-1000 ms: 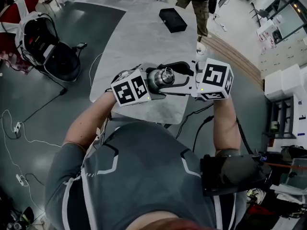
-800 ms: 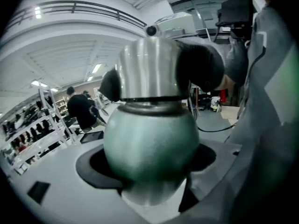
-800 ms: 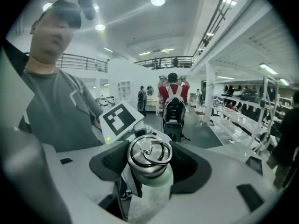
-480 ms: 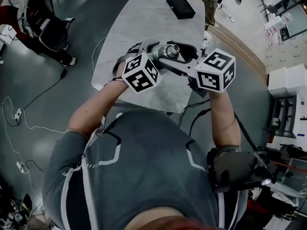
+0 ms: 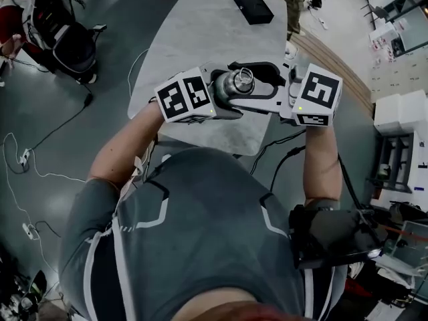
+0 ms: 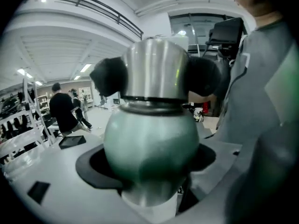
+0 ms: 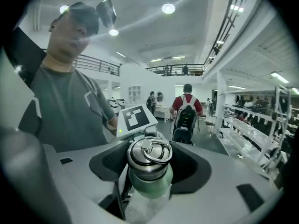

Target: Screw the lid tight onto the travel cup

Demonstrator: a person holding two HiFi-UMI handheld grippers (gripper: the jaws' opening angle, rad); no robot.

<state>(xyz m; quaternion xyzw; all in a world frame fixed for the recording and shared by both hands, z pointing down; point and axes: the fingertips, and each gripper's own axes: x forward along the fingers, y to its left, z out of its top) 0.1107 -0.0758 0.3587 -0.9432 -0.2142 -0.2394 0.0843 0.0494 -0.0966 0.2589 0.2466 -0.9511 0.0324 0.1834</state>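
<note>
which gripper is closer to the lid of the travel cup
Right. The right gripper clamps the steel lid itself; the left gripper holds the cup by its green body, below the lid.

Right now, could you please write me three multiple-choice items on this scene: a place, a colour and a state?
1. Where is the flat black box? A. on the grey table B. on the floor C. in a claw
2. The rounded metal travel cup's body is: A. red B. green C. blue
3. The steel ring-topped lid is: A. on the table B. on the cup, held by the right claw C. dropped
Key: A, at the table's far end; B, green below the lid; B, black pads flank it.
</note>
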